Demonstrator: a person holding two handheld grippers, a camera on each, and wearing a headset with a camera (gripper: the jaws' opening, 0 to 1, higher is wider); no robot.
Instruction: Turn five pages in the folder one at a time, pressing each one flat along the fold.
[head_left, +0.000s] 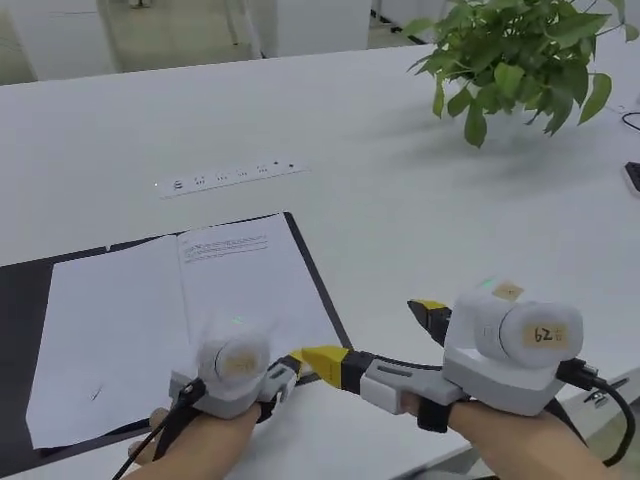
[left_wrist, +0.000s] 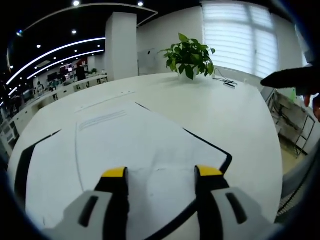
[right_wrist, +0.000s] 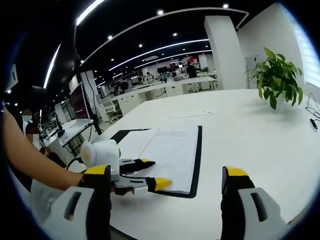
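Starting at the left gripper (left_wrist: 161, 172), the jaws are seen apart and empty, set low over the near corner of the right-hand page (left_wrist: 150, 140); whether the tips touch the paper cannot be told. The right gripper (head_left: 378, 336) is likewise held wide open with nothing in it, over bare table (head_left: 420, 200) just beside the folder (head_left: 15, 330). The folder lies open near the person's edge of the table.

A page turn is judged to be at its start. It is best done if a single sheet is pinched close to the corner and lifted slowly, so that the sheets beneath are left lying. The sheet should then be carried across and pressed down along the fold (head_left: 185, 290) from one end to the other. The cover could be steadied by the right gripper meanwhile.

The gap between the left jaws and the corner beneath them is made plain by the left gripper view, where the head view is blurred. The left gripper is given side-on by the right gripper view, its yellow tips close above the folder's near edge. The fold and the left-hand page (head_left: 110, 330) are laid out from above by the head view.
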